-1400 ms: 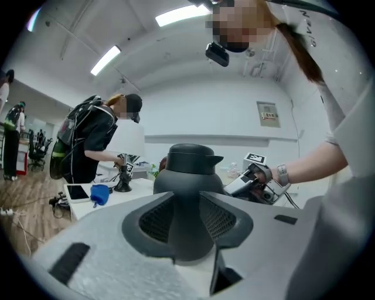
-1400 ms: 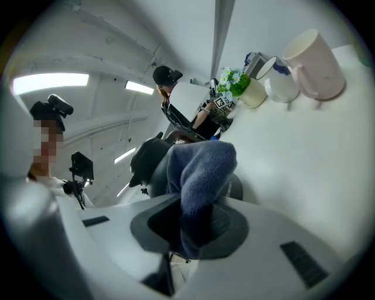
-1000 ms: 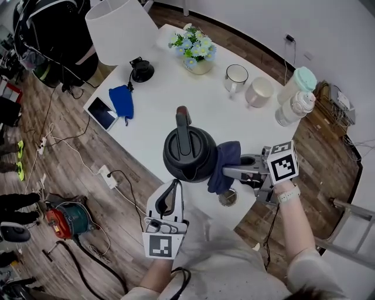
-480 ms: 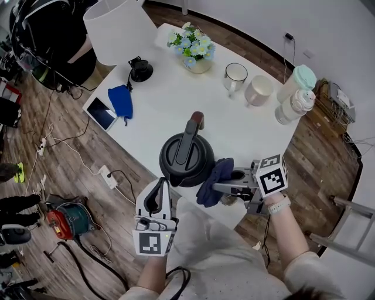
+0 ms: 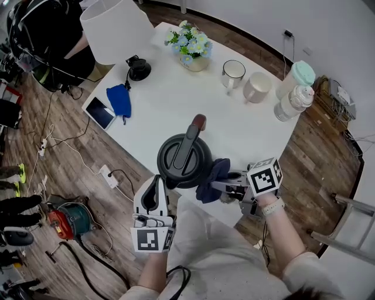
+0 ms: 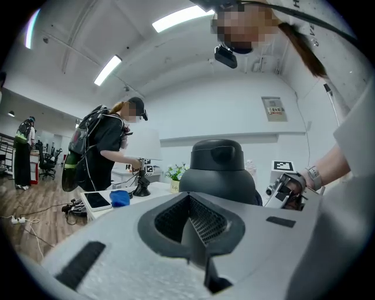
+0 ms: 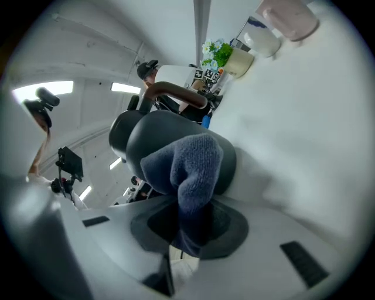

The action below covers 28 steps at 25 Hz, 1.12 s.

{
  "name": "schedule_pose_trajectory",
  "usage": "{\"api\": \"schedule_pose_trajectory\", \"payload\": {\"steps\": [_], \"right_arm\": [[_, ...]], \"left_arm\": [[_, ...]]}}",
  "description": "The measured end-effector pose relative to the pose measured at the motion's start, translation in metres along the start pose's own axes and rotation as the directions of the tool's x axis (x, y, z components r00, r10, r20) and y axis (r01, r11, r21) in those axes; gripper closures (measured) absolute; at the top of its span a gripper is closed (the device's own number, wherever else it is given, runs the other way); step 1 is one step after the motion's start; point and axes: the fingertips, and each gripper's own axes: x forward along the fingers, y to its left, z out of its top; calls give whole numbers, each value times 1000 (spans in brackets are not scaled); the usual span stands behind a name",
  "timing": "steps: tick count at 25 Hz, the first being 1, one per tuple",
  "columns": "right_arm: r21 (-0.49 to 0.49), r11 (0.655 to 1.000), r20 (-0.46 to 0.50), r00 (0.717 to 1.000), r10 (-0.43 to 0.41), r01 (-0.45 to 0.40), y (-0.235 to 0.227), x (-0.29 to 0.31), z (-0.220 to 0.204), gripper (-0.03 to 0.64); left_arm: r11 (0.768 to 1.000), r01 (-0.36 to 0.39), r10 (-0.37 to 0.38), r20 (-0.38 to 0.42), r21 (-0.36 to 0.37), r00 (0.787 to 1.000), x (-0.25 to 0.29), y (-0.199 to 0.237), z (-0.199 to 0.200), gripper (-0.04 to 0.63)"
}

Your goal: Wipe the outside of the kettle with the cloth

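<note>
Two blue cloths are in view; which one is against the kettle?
The darker navy cloth, clamped in the right gripper's jaws at the kettle's side. The brighter blue cloth lies loose beside the tablet.

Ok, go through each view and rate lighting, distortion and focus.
Head view: evenly lit, sharp, mildly wide-angle. Left gripper view: heavy fisheye with dark corners, strip lights glaring, left tool soft up close, kettle crisp. Right gripper view: fisheye, tilted; cloth weave sharp, table washed out white.

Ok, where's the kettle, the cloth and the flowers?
kettle [image 5: 197,159], head view, on its black lid.
cloth [image 5: 211,178], head view, on its hanging blue fold.
flowers [image 5: 185,44], head view, on the blue blooms.
</note>
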Motion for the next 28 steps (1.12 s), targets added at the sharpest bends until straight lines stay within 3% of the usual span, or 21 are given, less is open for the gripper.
{"api": "schedule_pose_trajectory", "payload": {"steps": [4, 7, 11, 13, 15, 17, 21, 28], "right_arm": [[-22, 993, 29, 993, -115, 116, -13, -16, 9, 561], [-97, 991, 92, 992, -87, 96, 11, -39, 32, 561], [-216, 973, 151, 982, 113, -78, 76, -66, 67, 561], [-262, 939, 155, 951, 267, -221, 112, -72, 82, 561], [-261, 911, 142, 921, 363, -319, 130, -70, 93, 561], [-233, 922, 102, 935, 341, -310, 120, -56, 97, 561], [-243, 953, 24, 981, 194, -182, 94, -37, 93, 561], [-241, 963, -26, 993, 116, -119, 64, -37, 101, 561]], "left_arm": [[1000, -3, 3, -2, 2, 1000, -1, -2, 2, 589], [1000, -3, 3, -4, 2, 1000, -2, -3, 1, 589], [1000, -14, 14, 2, -4, 1000, -3, -3, 3, 589], [1000, -19, 19, 3, -8, 1000, -3, -3, 4, 589], [1000, -22, 22, 4, -11, 1000, -2, -2, 6, 589], [1000, -24, 24, 4, -13, 1000, -1, 0, 7, 589], [1000, -25, 25, 9, -16, 1000, -1, -1, 10, 589], [1000, -28, 28, -3, -8, 1000, 1, 1, 6, 589]]}}
